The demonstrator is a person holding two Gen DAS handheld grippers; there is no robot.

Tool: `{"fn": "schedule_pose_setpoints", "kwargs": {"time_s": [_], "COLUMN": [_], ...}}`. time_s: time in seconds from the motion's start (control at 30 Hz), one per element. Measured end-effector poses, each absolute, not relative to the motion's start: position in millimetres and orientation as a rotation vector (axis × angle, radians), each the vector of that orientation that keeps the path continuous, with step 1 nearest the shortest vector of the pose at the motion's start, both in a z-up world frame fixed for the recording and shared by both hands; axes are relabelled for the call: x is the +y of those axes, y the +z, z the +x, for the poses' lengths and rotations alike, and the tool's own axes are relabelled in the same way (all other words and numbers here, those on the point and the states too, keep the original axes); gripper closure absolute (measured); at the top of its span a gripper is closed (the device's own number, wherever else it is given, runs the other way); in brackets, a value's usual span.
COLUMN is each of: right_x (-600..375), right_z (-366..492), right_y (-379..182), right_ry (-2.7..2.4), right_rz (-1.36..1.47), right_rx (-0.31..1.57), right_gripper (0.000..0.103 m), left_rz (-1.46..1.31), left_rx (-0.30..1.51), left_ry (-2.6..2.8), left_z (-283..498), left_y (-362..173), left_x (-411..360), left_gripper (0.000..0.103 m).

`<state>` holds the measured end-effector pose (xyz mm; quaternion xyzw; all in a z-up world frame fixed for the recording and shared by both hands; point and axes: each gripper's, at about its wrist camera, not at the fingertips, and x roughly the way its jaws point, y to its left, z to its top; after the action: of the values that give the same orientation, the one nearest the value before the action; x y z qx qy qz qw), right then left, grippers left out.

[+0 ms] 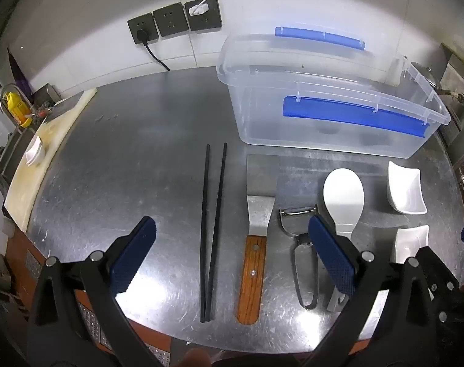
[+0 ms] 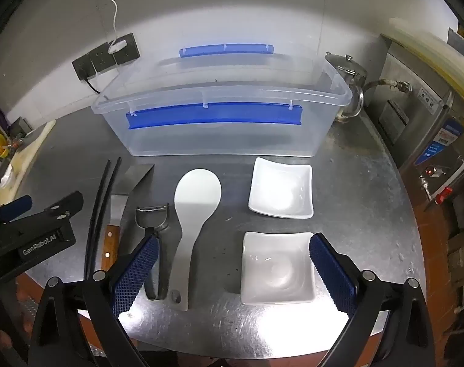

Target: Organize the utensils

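On the steel table lie black chopsticks (image 1: 213, 229), a wood-handled metal spatula (image 1: 256, 238), a metal peeler (image 1: 302, 253), a white rice paddle (image 1: 343, 198) and two white square dishes (image 2: 281, 192) (image 2: 277, 267). A clear plastic bin with blue latches (image 1: 323, 113) stands behind them, empty. My left gripper (image 1: 232, 244) is open above the near edge, with the chopsticks and spatula between its fingers. My right gripper (image 2: 232, 260) is open, with the paddle (image 2: 195, 208) and near dish between its fingers.
A cutting board (image 1: 45, 150) with a small white dish lies at the left edge. Wall sockets with cords (image 1: 174, 23) are behind. A metal kettle (image 2: 351, 76) and steel appliances (image 2: 421, 113) stand at the right.
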<state>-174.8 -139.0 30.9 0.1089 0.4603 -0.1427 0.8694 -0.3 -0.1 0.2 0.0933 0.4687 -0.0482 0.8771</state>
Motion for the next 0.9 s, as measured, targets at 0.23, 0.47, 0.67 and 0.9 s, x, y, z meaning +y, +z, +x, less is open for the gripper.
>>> {"fn": "schedule_pose_setpoints", "kwargs": {"time_s": [0.23,0.47,0.67,0.9], "right_x": [-137.5,-139.7,-142.0,-141.7], "right_z": [-172.5,-172.3,-172.6,-169.9], "right_y": [26.5,22.3,20.2,14.5], "right_ry": [-0.314,-0.309,-0.307,-0.311], "right_rz": [0.211,0.214,0.226,0.229], "right_rx": [0.998,1.017,1.025,1.040], "right_gripper": [0.005,0.005,0.005,0.005], "left_rz": [0.195,0.191,0.206,0.213], "left_rx": [0.990,1.005,1.004,1.011], "left_ry": [-0.091,-0.091,-0.094,-0.089], "left_z": [1.2,3.7,1.6,3.2], "left_y": [0.0,-2.6,-10.4,-11.4], "left_x": [-1.4,-3.8,-3.9,-4.4], "left_gripper": [0.007,0.007,0.007,0.007]}}
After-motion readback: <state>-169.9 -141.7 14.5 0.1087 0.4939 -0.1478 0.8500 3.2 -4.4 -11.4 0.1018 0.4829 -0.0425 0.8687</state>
